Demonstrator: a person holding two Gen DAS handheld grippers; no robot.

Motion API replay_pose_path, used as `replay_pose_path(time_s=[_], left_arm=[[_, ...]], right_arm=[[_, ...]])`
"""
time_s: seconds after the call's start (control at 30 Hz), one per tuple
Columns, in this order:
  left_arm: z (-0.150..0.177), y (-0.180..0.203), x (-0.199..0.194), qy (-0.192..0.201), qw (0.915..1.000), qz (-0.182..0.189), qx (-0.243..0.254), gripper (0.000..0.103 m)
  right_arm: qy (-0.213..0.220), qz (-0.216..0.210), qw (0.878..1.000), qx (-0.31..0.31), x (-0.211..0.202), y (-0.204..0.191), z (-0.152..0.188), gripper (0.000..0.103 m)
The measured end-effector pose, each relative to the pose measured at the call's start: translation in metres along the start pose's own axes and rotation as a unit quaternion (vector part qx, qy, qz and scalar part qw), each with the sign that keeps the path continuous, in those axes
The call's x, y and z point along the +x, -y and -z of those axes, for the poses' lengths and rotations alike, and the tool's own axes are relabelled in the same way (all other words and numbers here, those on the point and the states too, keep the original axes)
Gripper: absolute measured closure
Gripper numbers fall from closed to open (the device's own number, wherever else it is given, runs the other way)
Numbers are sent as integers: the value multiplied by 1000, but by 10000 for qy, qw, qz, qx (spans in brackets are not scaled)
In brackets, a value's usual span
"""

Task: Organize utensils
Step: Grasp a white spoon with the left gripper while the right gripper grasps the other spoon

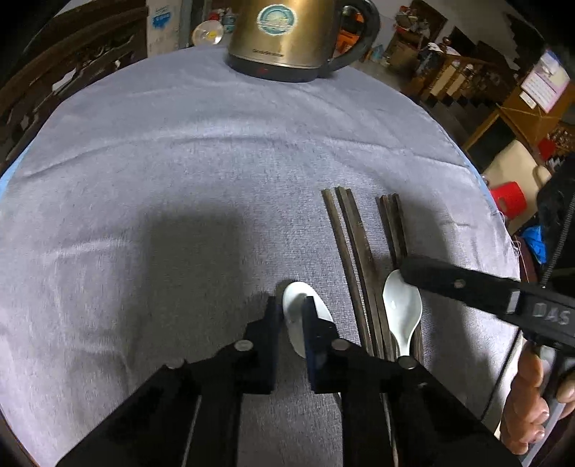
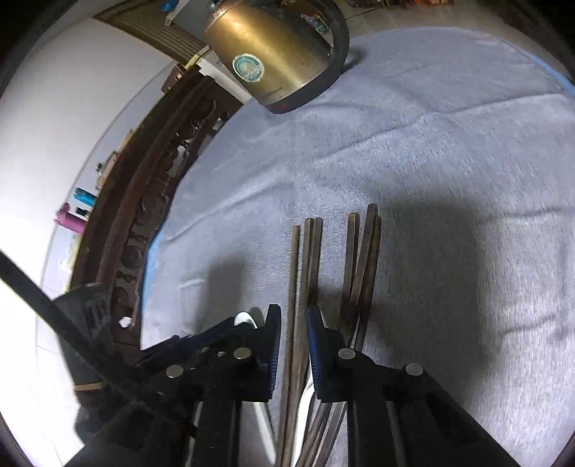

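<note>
Black fingers of the left claw pinch a white spoon's bowl edge. Just right of it lie dark chopsticks and a second spoon — the right claw, angled steeply down, stands nearly closed astride some chopsticks; whether it grips is unclear.

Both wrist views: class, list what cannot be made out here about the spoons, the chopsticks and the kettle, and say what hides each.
- Left spoon: handle hidden by left gripper, left wrist view.
- Right spoon: right gripper fingers cover its far bowl edge; grip unclear.
- Chopsticks: near ends hidden under right gripper and blurred, right wrist view; count uncertain.
- Kettle: top cut off by the frame edge; label too small to read.
</note>
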State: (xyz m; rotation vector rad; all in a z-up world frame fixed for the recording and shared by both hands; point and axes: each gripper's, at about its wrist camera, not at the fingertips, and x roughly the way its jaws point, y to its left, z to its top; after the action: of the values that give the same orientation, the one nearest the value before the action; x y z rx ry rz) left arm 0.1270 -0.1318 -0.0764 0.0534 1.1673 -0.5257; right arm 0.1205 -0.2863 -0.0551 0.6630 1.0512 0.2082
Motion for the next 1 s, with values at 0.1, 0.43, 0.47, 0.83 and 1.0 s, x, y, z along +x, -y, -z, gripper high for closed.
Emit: replay_pose_path(time_s=[0.1, 0.43, 0.47, 0.83, 1.0], left_arm=[[-3, -3, 3, -6, 9999, 107, 51, 96], [-2, -8, -7, 86, 9990, 170, 407, 96], [-2, -8, -9, 104, 9989, 165, 438, 96], [-2, -2, 1, 83, 9987, 254, 440, 77], [1, -1, 3, 163, 9980, 281, 548, 95]], right_arm=[[-123, 276, 9995, -123, 9, -1, -1, 90], [159, -10, 9998, -151, -6, 1, -9, 89], [86, 69, 9998, -194, -2, 0, -10, 89], [-279, 167, 9993, -207, 5, 13, 1, 89], [-179, -176, 9993, 261, -10, 26, 5, 77]])
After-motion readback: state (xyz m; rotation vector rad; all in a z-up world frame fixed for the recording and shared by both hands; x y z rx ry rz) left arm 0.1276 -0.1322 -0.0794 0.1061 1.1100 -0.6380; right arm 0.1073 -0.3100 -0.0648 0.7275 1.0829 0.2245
